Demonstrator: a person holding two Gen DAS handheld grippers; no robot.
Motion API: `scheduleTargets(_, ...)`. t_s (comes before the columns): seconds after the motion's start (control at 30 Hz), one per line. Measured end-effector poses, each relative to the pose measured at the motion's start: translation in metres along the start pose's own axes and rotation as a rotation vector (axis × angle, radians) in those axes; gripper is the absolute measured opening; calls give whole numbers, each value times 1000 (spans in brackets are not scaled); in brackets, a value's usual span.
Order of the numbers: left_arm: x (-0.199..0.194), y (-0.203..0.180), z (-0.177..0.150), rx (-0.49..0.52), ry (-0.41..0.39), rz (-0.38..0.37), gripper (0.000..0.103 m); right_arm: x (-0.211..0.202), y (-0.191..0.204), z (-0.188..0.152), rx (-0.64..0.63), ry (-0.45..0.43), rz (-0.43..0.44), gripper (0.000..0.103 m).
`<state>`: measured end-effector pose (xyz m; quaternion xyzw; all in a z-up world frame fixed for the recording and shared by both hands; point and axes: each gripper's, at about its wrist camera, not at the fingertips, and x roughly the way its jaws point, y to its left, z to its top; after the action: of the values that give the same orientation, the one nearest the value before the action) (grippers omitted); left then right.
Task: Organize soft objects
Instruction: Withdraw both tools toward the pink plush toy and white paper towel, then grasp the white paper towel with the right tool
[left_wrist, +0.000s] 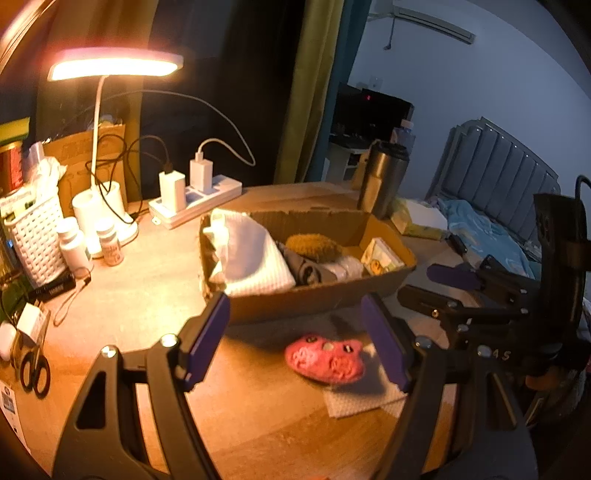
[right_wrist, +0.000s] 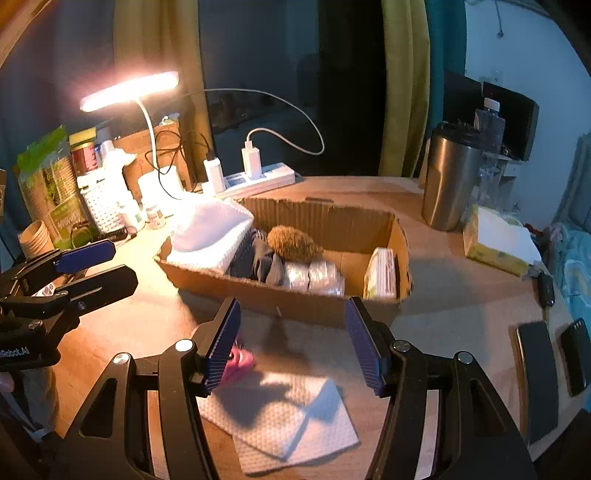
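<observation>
Lying on the wooden worktop (left_wrist: 155, 280), a pink soft toy (left_wrist: 325, 357) is seen just in front of the cardboard box (left_wrist: 314, 299), touching a white cloth (right_wrist: 295, 417). Both the left claw (left_wrist: 295, 341) and right claw (right_wrist: 291, 345) are held apart, empty. Behind the box, a lit desk lamp (left_wrist: 114, 64), power strip (left_wrist: 199, 201) and curtains (left_wrist: 314, 88) are seen; beyond its right end stands a steel tumbler (right_wrist: 448, 177).
</observation>
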<state>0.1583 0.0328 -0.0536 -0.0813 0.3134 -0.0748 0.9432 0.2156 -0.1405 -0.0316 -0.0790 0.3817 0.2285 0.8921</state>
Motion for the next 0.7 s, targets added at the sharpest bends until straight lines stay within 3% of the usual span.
scheduleTargets(0.7, 10, 9, -51, -35, 85, 10, 75, 25, 6, -61, 26, 119, 20, 62)
